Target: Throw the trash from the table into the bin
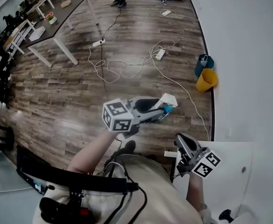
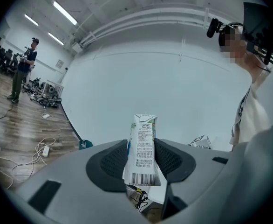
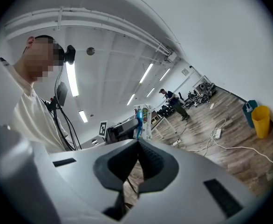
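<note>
In the head view my left gripper (image 1: 159, 110) holds the drink carton (image 1: 167, 101) out over the wooden floor, well apart from the yellow bin (image 1: 206, 80) by the wall, while my right gripper (image 1: 182, 143) hangs just beside the white table (image 1: 234, 181). The left gripper view shows both pads clenched on the carton's sides, the carton upright with its barcode towards me. The right gripper view shows those jaws pressed together on nothing, with the bin off to the right, so I judge this the carry step: next I must bring the carton over the bin's mouth and let go.
</note>
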The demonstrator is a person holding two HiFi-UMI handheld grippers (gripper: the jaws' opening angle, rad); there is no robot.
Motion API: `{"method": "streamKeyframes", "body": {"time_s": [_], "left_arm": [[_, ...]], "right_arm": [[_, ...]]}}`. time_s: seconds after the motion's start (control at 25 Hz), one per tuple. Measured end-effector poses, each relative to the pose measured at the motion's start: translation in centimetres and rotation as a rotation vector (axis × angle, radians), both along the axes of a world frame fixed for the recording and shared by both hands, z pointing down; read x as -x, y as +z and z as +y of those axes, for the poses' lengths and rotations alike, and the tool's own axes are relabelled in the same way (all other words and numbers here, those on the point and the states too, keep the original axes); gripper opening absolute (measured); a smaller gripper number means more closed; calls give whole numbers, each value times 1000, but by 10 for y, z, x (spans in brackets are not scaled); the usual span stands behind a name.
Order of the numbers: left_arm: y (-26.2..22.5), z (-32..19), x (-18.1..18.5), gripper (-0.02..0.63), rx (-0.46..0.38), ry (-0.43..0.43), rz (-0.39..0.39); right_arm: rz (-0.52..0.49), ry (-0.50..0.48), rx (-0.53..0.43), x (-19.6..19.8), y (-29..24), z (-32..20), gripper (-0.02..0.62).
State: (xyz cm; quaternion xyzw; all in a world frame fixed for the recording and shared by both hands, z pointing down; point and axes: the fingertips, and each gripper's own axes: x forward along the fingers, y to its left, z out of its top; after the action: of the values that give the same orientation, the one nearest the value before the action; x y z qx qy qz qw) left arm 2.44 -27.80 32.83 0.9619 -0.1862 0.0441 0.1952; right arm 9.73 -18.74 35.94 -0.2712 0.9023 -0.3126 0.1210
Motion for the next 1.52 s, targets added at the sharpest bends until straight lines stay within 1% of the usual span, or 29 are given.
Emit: {"method": "streamKeyframes", "body": {"time_s": [0.12,0.2,0.48,0.6,0.68,0.8,0.88,1.0,1.08,1.16,1.32,1.52], "left_arm": [[-2,-7,-8,186,-11,14,5],[-1,-13,-15,186,-14,38,7],[10,-41,-43,186,-18,166,29],[17,-62,-44,186,-18,216,35],[19,-79,-36,186,-9,248,38],[29,-106,-12,186,-9,272,15],[41,-130,6,186,-2,273,-6],[58,-163,38,186,29,270,-21],[71,-181,57,186,45,265,-41],[87,-198,72,186,49,259,-76],[124,-221,91,186,71,251,-141],[177,-240,105,186,120,239,-216]], "right_arm": [[-1,38,-12,-10,-3,-4,8],[7,64,-13,-15,-2,-5,8],[50,200,18,-34,6,-18,8],[68,259,37,-30,7,-33,8],[76,291,56,-18,5,-46,8],[109,288,88,11,10,-66,8],[136,291,113,28,16,-82,8],[143,305,149,59,19,-106,8],[162,290,166,82,21,-121,8],[185,265,175,101,25,-135,8],[200,236,195,122,34,-156,8],[209,211,227,136,47,-174,8]]}}
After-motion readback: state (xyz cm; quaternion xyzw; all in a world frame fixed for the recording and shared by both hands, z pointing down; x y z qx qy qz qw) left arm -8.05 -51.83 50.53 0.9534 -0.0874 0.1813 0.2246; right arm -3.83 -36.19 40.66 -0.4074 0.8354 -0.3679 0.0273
